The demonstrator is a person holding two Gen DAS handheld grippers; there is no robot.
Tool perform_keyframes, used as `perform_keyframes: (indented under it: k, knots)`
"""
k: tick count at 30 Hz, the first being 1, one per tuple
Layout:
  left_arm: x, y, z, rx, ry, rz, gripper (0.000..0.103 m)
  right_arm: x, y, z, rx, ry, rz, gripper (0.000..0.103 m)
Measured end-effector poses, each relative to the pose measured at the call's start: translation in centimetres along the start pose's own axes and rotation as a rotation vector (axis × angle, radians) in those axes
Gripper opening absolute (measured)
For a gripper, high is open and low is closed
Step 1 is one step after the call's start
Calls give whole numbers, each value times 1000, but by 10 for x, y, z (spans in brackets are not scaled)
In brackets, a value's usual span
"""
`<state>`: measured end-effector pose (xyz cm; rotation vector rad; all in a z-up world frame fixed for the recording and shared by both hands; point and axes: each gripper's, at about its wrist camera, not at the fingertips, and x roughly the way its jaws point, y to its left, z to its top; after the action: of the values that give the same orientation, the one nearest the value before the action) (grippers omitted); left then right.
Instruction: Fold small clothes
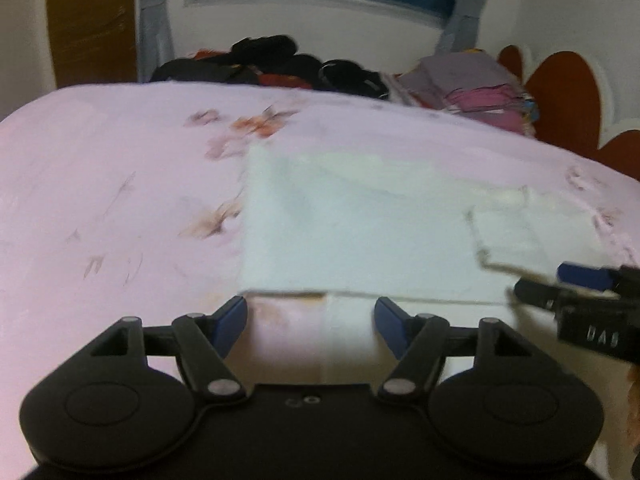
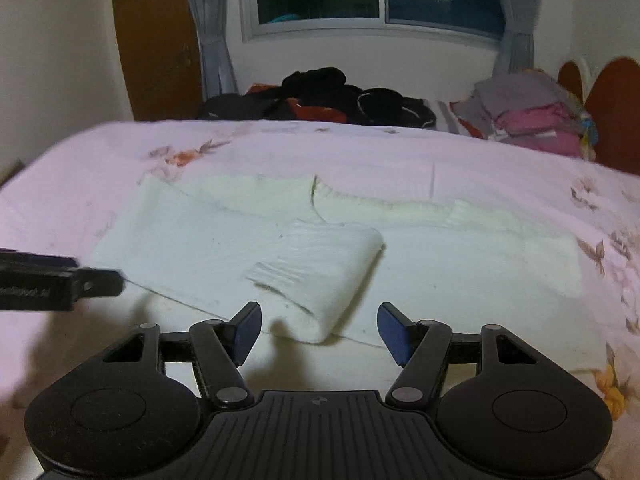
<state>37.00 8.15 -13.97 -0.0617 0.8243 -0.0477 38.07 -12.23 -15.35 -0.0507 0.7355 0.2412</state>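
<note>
A white knitted garment (image 2: 224,248) is laid flat on the pink floral bedsheet (image 2: 80,168), directly ahead of both claws. One sleeve (image 2: 320,276) is folded across the body, its cuff just ahead of the right gripper (image 2: 318,326), which is released and empty. The left gripper (image 1: 310,322) is likewise spread, poised at the near hem, presumably for the next fold.

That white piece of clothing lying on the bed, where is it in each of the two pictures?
Left wrist view: the white garment fills the middle, stretching right, just beyond the open left gripper.
Right wrist view: it spans the middle, a folded-over sleeve lying just ahead of the open right gripper.
Shared landmark: the dark clothes pile under the window.
</note>
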Motion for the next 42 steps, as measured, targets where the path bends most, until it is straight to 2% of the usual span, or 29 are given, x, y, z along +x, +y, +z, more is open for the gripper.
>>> perform_keyframes:
  k: [3,4,5,6,10,13,15,18,20,21,26,34,35,38,42]
  knots:
    - [8,2,-5,-4,3,25,67,13,2,3,-33,-10,-48,64]
    - [10,0,-5,6,-7,35,67,18,3,4,-50,-3,-55,43]
    - [13,-1,-5,16,-15,44,68,23,3,5,-58,13,-56,12]
    - [15,-3,-3,26,-21,53,69,25,1,5,-48,18,-63,10]
    - [20,-1,-4,28,-37,68,69,12,-24,14,63,-30,-46,8]
    - [23,-1,-4,36,-59,89,63,-6,-54,22,192,-68,-49,8]
    - [24,-3,-2,42,-71,91,57,-10,-79,22,261,-59,-63,8]
    - [24,-8,0,50,-98,72,36,-8,-106,15,334,-17,-72,8]
    - [24,-12,-2,65,-111,55,16,-6,-118,8,388,9,-61,8]
    - [24,-13,-3,64,-114,44,13,-6,-125,4,416,16,-58,8]
    - [23,-10,-6,46,-115,38,11,-19,-155,-7,502,5,-139,9]
    - [24,-10,-4,39,-97,42,11,-21,-166,-16,509,34,-130,9]
    - [23,-10,-3,37,-94,40,11,-23,-166,-16,505,27,-141,9]
    - [23,-7,-1,21,-83,34,11,-26,-161,-19,411,21,-273,8]
    - [13,-5,0,14,-83,16,11,-32,-154,-19,357,19,-296,8]
